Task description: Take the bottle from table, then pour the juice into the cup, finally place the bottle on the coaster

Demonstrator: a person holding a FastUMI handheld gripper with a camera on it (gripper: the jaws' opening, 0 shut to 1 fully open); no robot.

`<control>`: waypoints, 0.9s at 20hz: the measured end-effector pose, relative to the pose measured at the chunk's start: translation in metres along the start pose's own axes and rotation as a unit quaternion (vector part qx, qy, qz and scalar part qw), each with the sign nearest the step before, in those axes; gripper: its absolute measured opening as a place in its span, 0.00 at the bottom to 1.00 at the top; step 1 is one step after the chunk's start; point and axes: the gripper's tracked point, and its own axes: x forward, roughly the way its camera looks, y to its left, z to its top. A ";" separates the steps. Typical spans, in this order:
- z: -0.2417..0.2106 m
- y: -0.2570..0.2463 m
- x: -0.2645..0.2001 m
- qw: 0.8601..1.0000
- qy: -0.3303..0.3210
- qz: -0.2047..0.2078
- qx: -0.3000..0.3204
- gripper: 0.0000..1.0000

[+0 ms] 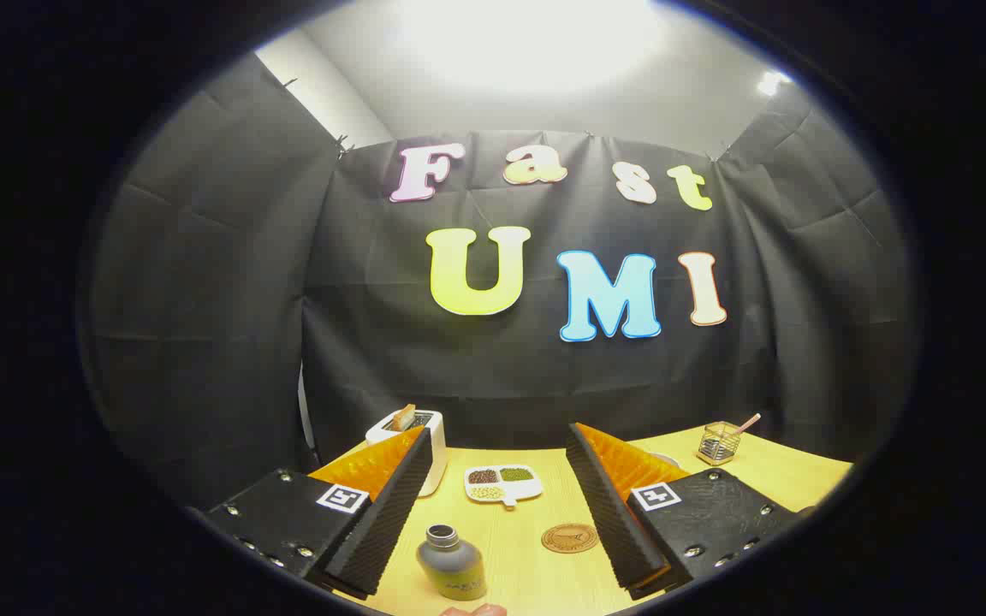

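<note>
Here the tool [501, 513] hangs above the wooden counter [527, 565] with its two fingers spread wide and nothing between them but open space. A small bottle [452, 561] stands upright on the counter between the fingers, nearer the left one and apart from both; it carries a label with writing too small and blurred to read. Just to its right, also between the fingers and close to the right one, lies a round coaster [570, 537] stamped with a design that cannot be made out. Beyond these sits a white divided dish [503, 484] holding three heaps of beans or seeds, dark, green and pale. Behind the left finger stands a white toaster [418, 436] with a slice of bread [403, 417] sticking up from it. Behind the right finger, farther back, is a small wire holder [718, 442] with a thin stick leaning out. Each finger mount bears a square black-and-white marker [342, 498].
</note>
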 end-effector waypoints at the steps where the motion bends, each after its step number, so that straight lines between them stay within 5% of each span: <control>1: -0.001 0.003 0.000 1.000 0.002 0.001 -0.002 0.96; 18: 0.020 -0.001 -0.021 1.000 0.006 -0.003 0.000 0.96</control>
